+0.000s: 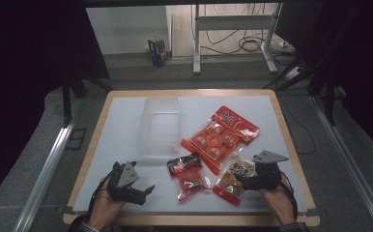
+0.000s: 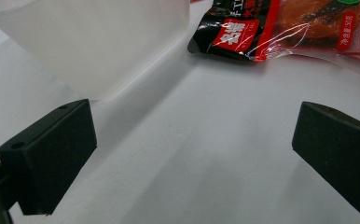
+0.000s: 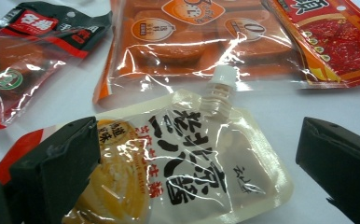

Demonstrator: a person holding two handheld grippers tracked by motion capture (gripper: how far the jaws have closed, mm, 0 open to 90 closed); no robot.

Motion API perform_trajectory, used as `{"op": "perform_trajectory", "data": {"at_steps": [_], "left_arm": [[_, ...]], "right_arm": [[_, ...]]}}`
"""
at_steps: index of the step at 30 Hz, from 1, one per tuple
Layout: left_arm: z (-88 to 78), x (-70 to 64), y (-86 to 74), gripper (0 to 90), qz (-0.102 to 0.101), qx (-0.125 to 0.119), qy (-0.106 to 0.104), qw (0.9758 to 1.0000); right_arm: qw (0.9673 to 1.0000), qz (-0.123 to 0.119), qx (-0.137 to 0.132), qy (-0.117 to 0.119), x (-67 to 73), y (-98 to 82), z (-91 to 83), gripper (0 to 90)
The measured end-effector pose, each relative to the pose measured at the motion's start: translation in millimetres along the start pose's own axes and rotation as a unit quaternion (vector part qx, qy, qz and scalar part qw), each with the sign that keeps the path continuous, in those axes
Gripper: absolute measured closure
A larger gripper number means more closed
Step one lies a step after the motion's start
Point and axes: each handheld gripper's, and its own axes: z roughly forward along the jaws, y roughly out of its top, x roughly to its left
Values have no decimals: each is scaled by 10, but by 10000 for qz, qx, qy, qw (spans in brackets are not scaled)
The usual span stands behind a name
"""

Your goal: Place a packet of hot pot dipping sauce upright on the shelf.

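- Right gripper point(image 3: 192, 172) fingers wide, straddling spouted sauce pouch point(image 3: 187, 168), probably for a grasp.
- Pouch flat on tabletop point(image 1: 126, 121), right of clear container point(image 1: 160, 128).
- Left gripper point(image 1: 135, 189) fingers wide, empty, near container.

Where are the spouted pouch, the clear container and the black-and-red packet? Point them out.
spouted pouch point(image 3: 201, 158), right gripper view, printed front.
clear container point(image 1: 160, 128), high view, its floor.
black-and-red packet point(image 2: 234, 35), left gripper view, red label.
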Motion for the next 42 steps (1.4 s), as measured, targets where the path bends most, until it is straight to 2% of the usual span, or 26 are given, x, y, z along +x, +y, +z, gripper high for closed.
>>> {"op": "perform_trajectory", "data": {"at_steps": [4, 12, 15, 23, 31, 42], "left_arm": [[2, 5, -3, 0, -24, -5, 11, 10000], [5, 6, -2, 0, -22, 21, -7, 10000], [7, 8, 2, 0, -120, 28, -58, 9999], [4, 20, 6, 0, -289, 10, -170, 9994], [11, 20, 1, 1, -241, 52, -135, 9996], [21, 15, -4, 2, -219, 82, -89, 9997]], "right_arm": [[10000, 55, 73, -5, -49, 24, 19, 6], [9999, 117, 26, -74, -144, 73, 44, 11], [9997, 207, 5, -96, -224, 90, 59, 11], [9996, 255, 21, -89, -318, 158, 108, 11], [9995, 264, 63, -179, -422, 201, 181, 9], [9982, 533, 170, -217, -678, 258, 282, 8]]}}
